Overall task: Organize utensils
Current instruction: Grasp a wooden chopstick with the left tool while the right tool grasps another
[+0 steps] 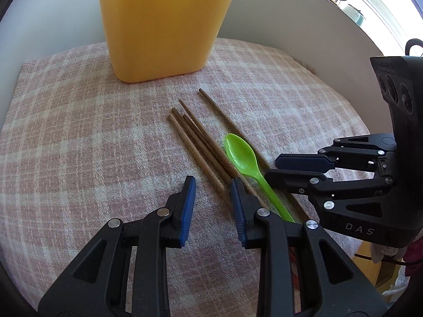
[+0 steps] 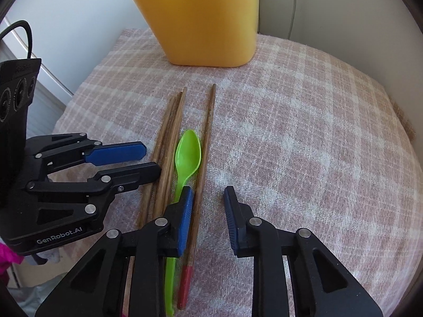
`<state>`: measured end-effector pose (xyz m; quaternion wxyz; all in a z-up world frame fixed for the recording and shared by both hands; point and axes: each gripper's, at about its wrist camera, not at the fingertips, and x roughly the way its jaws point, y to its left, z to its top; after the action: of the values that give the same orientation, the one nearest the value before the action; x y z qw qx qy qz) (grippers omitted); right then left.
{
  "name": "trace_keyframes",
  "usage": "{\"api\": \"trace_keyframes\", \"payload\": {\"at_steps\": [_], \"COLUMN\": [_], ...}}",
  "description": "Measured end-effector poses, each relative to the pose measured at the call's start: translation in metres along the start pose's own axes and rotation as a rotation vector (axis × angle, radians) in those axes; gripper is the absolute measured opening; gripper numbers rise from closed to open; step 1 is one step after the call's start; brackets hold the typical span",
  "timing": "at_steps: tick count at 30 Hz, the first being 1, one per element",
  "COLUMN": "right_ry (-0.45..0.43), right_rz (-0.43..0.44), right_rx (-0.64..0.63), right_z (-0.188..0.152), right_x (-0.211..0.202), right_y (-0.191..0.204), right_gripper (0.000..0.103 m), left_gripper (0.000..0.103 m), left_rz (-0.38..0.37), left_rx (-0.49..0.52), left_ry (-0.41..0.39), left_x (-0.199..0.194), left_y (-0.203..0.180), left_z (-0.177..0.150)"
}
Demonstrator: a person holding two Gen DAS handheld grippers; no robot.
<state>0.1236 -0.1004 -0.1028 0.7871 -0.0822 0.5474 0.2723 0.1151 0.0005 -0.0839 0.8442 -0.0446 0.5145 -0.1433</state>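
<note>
left gripper (image 1: 212, 198): nearest in its own view, at 6 o'clock; jaws standing narrowly apart with nothing between them, hovering over bare cloth; its right finger is lying just over the near ends of the chopsticks.
right gripper (image 2: 207, 208): at 6 o'clock in its view; jaws narrowly apart, pads pressing on nothing; the lone chopstick (image 2: 205, 142) is running under the gap close to the left pad.
spoon (image 2: 186, 155): green, glossy plastic with a thin handle, lying bowl-up between the bundle and the lone stick, pointing to 12 o'clock.
chopsticks (image 1: 197, 145): slim brown wooden rods with a visible grain, four bunched together and one apart; one end is painted red.
cloth (image 2: 304, 137): pink-and-white checked weave, rough and soft, covering the table.
bin (image 2: 206, 18): yellow smooth plastic, tapered with rounded corners, standing at 12 o'clock, farthest away.
risk, slipping: the rods being thin and round, a pinch may be rolling one aside or catching the spoon's handle along with it.
risk, crowding: both grippers are working close together; they could be bumping each other.
risk, snagging: a fingertip may be dragging and bunching the cloth.
</note>
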Motion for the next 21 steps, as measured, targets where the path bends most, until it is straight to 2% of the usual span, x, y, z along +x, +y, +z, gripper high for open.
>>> {"api": "trace_keyframes", "payload": {"at_steps": [1,10,15,18,21], "right_ry": [0.003,0.023,0.025,0.030,0.041], "right_rz": [-0.004,-0.035,-0.028,-0.016,-0.010], "right_rx": [0.008,0.017,0.030,0.040,0.045], "right_z": [0.001,0.001,0.001,0.001,0.002], "right_x": [0.001,-0.002,-0.002,-0.002,0.000], "right_y": [-0.001,-0.004,-0.007,-0.009,-0.011], "right_gripper": [0.013,0.013,0.013,0.013,0.013], "left_gripper": [0.027,0.027,0.023,0.021,0.015], "left_rz": [0.003,-0.002,-0.021,-0.012,0.012], "left_rx": [0.002,-0.040,-0.107,-0.112,-0.094], "left_ry": [0.002,0.062,0.090,0.105,0.111], "left_x": [0.001,0.007,0.008,0.010,0.014], "left_y": [-0.001,0.008,0.016,0.015,0.010], "left_z": [0.001,0.013,0.016,0.019,0.024]}}
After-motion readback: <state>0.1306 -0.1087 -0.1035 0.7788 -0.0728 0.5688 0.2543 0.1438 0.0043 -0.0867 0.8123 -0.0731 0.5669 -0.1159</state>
